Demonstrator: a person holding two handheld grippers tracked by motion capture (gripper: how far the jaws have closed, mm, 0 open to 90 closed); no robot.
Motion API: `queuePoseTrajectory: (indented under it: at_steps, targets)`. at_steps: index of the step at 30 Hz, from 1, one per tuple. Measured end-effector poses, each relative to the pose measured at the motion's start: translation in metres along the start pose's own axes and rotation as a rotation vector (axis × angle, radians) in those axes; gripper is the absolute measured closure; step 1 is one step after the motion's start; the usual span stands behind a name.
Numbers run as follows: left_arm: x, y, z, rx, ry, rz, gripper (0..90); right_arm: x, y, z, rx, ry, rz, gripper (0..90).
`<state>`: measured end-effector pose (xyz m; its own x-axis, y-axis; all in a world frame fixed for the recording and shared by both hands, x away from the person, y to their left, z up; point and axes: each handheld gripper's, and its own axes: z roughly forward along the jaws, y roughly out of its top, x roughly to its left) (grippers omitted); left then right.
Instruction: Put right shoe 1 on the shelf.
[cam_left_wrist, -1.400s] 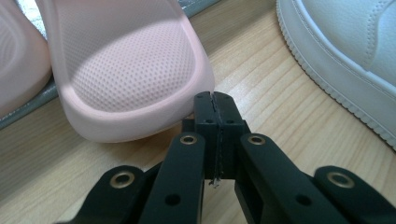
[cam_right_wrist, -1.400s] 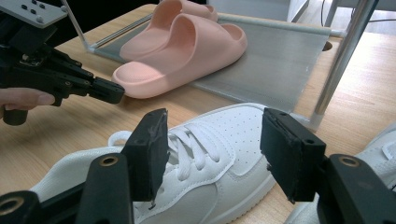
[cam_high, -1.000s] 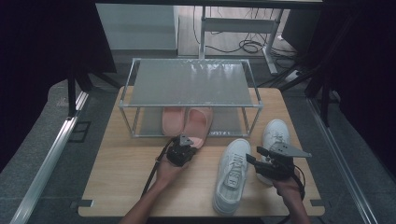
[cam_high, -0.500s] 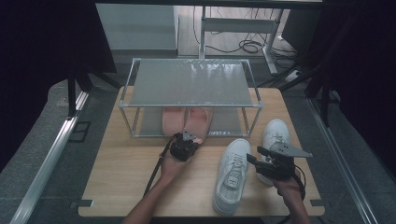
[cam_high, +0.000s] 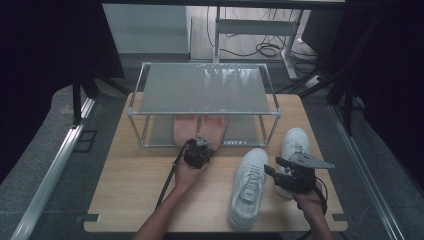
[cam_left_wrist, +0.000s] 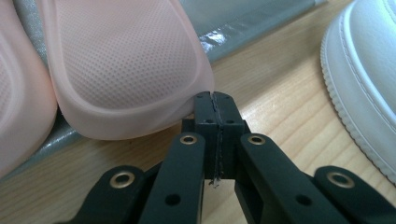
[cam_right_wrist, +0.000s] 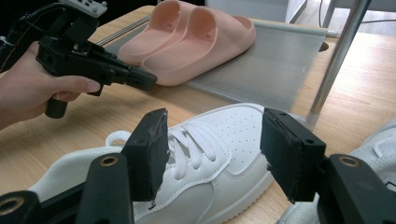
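Two pink slides (cam_high: 200, 129) are seen on the rack's lower shelf (cam_high: 245, 131), two white sneakers (cam_high: 248, 187) on the table (cam_high: 135, 190). Left gripper (cam_left_wrist: 215, 103), closed and empty, touches one slide's edge; right gripper (cam_right_wrist: 212, 149), open, is held over one sneaker.

Wooden tabletop (cam_high: 135, 190), light grain, rounded corners. Metal-frame rack (cam_high: 205, 87) stands on its far half: grey mesh top shelf, grey lower shelf (cam_right_wrist: 275, 60) sitting at tabletop level. Pair of pink slippers (cam_high: 200, 130) lies side by side on the lower shelf, heels at its front edge, one heel overhanging the wood slightly. Two white sneakers directly on the tabletop, front right: one (cam_high: 247, 187) running toward the near edge, the other (cam_high: 294, 145) just beside the rack's right front leg.
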<state>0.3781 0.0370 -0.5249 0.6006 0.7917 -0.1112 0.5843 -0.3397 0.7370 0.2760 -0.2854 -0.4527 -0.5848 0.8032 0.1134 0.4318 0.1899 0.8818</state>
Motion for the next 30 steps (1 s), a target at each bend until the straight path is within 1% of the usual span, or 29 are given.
queuePoseTrajectory:
  at_steps: [3, 5, 9, 16, 18, 20, 24, 28, 30]
  targets:
    - [0.001, 0.002, 0.003, -0.001, 0.007, -0.006, 90.0, -0.001, 0.000, 0.000, -0.001, -0.003, 0.001, 42.0]
    - [0.002, 0.003, 0.005, -0.008, 0.010, -0.018, 90.0, -0.001, 0.000, 0.000, -0.001, -0.003, 0.001, 42.0]
    - [0.004, 0.004, 0.007, -0.014, 0.010, -0.031, 90.0, -0.001, 0.000, -0.001, -0.001, -0.003, 0.002, 42.0]
    - [0.005, 0.011, 0.010, -0.017, 0.011, -0.028, 90.0, -0.001, -0.001, 0.000, 0.000, -0.003, 0.000, 42.0]
    - [0.005, 0.012, 0.010, -0.019, 0.010, -0.032, 90.0, -0.001, -0.001, 0.000, -0.001, -0.003, 0.001, 42.0]
    - [0.005, 0.014, 0.011, -0.018, 0.009, -0.028, 90.0, -0.001, -0.001, -0.001, 0.000, -0.004, 0.002, 42.0]
    - [0.005, 0.014, 0.011, -0.020, 0.009, -0.030, 90.0, -0.001, -0.001, 0.000, 0.002, -0.003, 0.000, 42.0]
    - [0.003, 0.012, 0.008, -0.011, 0.017, -0.006, 89.5, -0.001, -0.001, 0.000, 0.001, -0.002, 0.000, 41.9]
    - [0.004, 0.010, 0.004, -0.013, 0.017, -0.008, 89.5, -0.002, -0.001, 0.000, 0.002, -0.005, 0.001, 42.0]
